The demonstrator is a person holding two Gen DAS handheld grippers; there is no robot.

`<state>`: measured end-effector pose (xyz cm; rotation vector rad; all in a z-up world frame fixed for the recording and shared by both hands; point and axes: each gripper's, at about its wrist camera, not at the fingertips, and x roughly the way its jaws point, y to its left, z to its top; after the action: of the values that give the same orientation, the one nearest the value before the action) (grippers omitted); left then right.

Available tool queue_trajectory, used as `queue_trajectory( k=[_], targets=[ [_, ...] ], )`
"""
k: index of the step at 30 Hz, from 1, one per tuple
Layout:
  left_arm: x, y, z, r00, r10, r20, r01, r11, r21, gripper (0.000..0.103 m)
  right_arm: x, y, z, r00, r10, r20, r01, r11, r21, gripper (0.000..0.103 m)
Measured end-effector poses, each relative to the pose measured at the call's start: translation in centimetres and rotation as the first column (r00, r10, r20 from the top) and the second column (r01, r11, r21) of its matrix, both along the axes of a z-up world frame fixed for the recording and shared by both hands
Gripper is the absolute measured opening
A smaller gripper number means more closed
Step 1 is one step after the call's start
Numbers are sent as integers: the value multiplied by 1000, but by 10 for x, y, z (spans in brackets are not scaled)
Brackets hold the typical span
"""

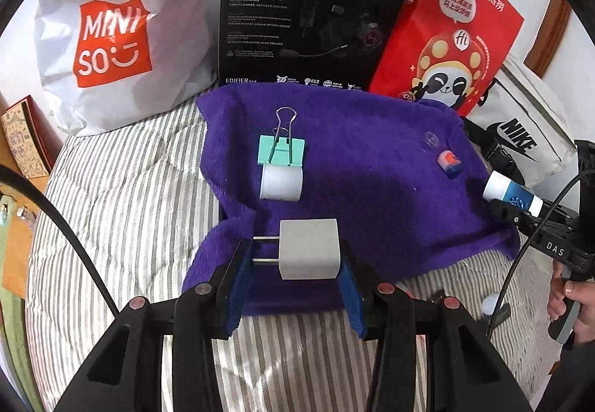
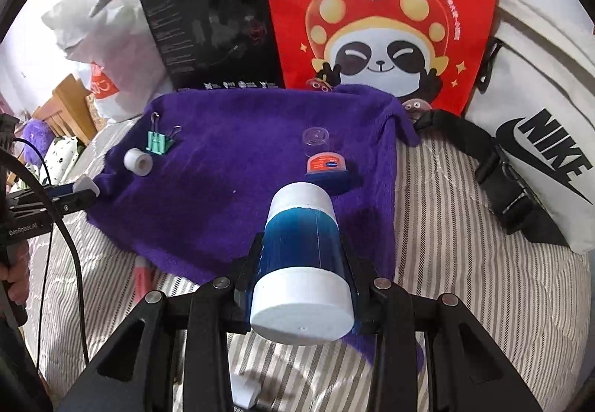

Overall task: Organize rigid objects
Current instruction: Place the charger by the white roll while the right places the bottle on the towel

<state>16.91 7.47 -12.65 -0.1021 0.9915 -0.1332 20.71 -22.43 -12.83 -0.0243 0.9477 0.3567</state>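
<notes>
Showing only leftward: white charger [image 1: 308, 249] clamped in left gripper [image 1: 295, 285].

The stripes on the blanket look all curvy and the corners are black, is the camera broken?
Not broken. In the left wrist view the fisheye lens bends the striped blanket toward the edges, and its round rim leaves dark corners. The right wrist view does the same, and the blue and white bottle looks huge because it sits close to the lens.

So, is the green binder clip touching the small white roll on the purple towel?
Touching. In the left wrist view the binder clip has its lower edge right against the top of the white roll, with no purple towel visible between them.
</notes>
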Motion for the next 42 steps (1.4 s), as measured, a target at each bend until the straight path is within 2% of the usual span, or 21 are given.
queue_trajectory(
  k=[12, 22, 28, 33, 42],
  targets=[
    [26, -6, -18, 999, -19, -39, 19, 1000, 13, 42, 24, 12, -17, 999, 19, -40, -20, 999, -33, 36],
    [35, -7, -26, 998, -31, -59, 33, 999, 33, 42, 39, 20, -24, 999, 25, -37, -26, 998, -48, 36],
    [41, -13, -31, 996, -49, -68, 54, 996, 66, 42, 42, 20, -25, 998, 45, -42, -47, 998, -51, 36],
    [46, -26, -37, 996, -60, -73, 70, 986, 154, 42, 41, 16, -26, 996, 68, -51, -70, 996, -50, 36],
    [49, -23, -36, 995, -59, -77, 71, 985, 157, 42, 43, 18, -25, 993, 97, -68, -101, 992, -72, 37]
  ],
)
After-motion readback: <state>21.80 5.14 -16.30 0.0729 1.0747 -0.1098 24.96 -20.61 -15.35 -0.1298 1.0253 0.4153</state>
